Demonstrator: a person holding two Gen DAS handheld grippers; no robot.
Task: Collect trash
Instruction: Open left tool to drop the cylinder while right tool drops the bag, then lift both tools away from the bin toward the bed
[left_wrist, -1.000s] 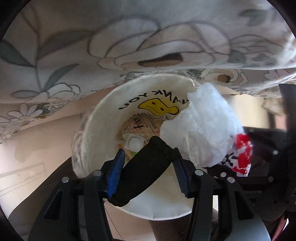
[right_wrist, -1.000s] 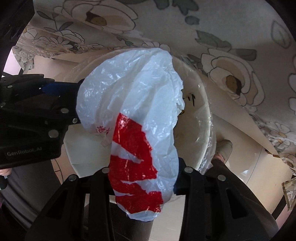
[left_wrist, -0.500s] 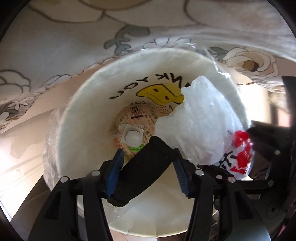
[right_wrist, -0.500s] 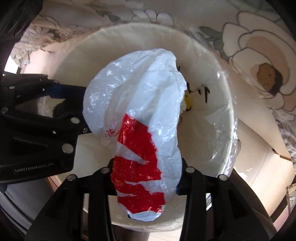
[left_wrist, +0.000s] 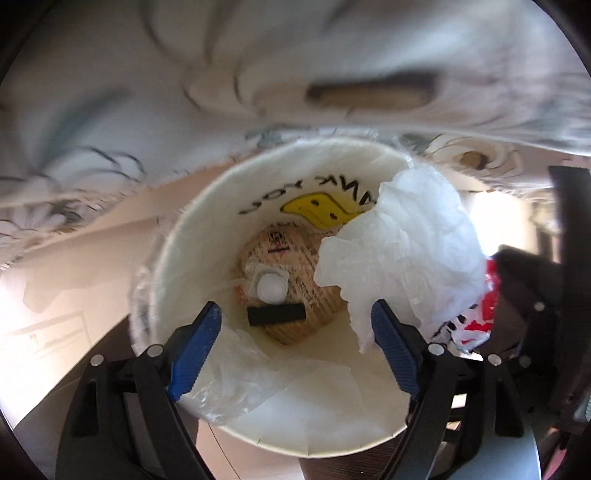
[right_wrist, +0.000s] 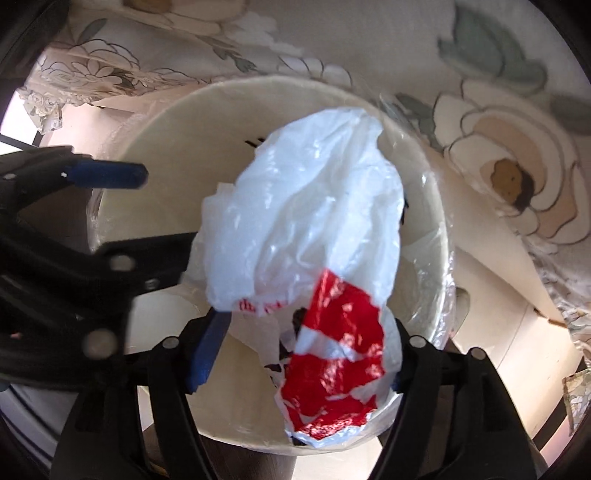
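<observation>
A white paper tub (left_wrist: 207, 221) with a yellow smiley print serves as the bin, lined with clear plastic. My left gripper (left_wrist: 295, 350) is open and empty over its mouth. A black strip (left_wrist: 275, 315) lies at the bottom beside a small white pod (left_wrist: 270, 286) on printed wrapping. My right gripper (right_wrist: 299, 354) has its jaws spread; a crumpled white and red plastic bag (right_wrist: 317, 236) sits loosely between them over the tub (right_wrist: 166, 140). The bag also shows in the left wrist view (left_wrist: 406, 251).
A floral tablecloth (left_wrist: 147, 92) hangs over the table edge just behind the tub; it also shows in the right wrist view (right_wrist: 498, 155). The left gripper (right_wrist: 103, 173) crosses the right wrist view at the left. Floor shows below.
My left gripper opened and the black strip fell to the tub's bottom. My right gripper opened around the plastic bag, which stays over the tub.
</observation>
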